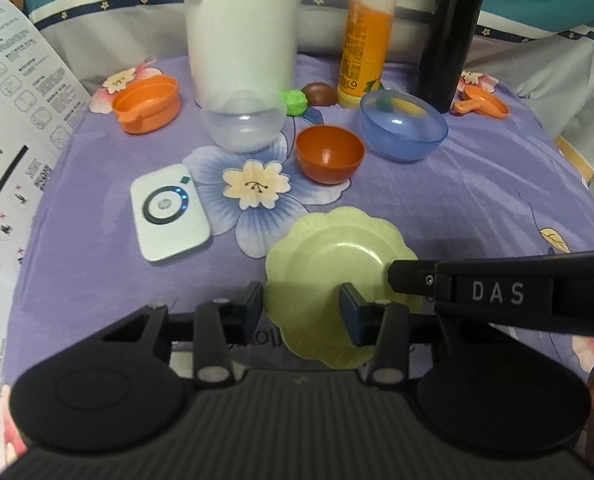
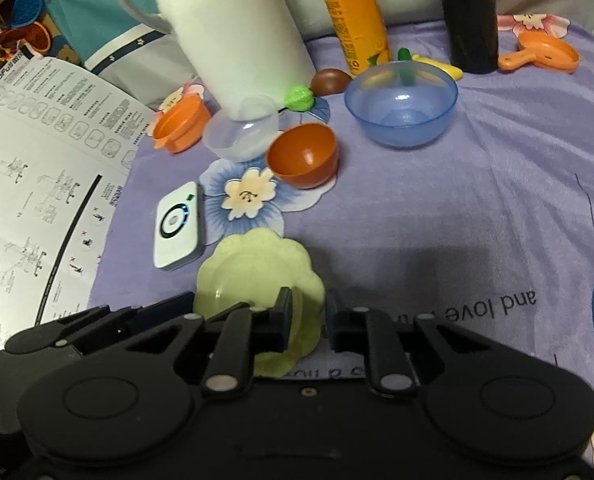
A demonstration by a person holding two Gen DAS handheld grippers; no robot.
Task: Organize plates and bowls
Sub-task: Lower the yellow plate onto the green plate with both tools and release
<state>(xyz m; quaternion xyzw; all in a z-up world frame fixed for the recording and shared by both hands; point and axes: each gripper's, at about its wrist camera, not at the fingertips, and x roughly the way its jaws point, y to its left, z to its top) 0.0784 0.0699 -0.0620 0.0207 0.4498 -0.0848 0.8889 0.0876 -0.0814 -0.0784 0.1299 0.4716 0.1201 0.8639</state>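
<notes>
The green plate (image 1: 329, 276) with the wavy edge sits at the near side of the purple cloth (image 1: 477, 184), right under both tools. It looks tipped, with its near edge higher than its far edge, so it seems to be off the cloth there. I cannot see under it to be sure.

The left gripper (image 1: 301, 312) has its 2 fingers partly together on the near left edge of the plate. The plate's edge runs between them, and they look clamped on it. The right gripper (image 2: 308, 318) has its 2 fingers close together on the plate's right edge, and it looks clamped too. In the left view its black finger (image 1: 413, 278) lies across the plate from the right.

So the plate is between the 2 tools, one on each side. No tool is nearer than the other.

The bowls are farther away, straight ahead. The orange bowl (image 1: 329, 153) is the nearest, just past the plate. The blue bowl (image 1: 403, 126) is behind it to the right. The clear bowl (image 1: 243, 124) is to the left, by the white jug (image 1: 241, 28). I think the plate has to go forward.
</notes>
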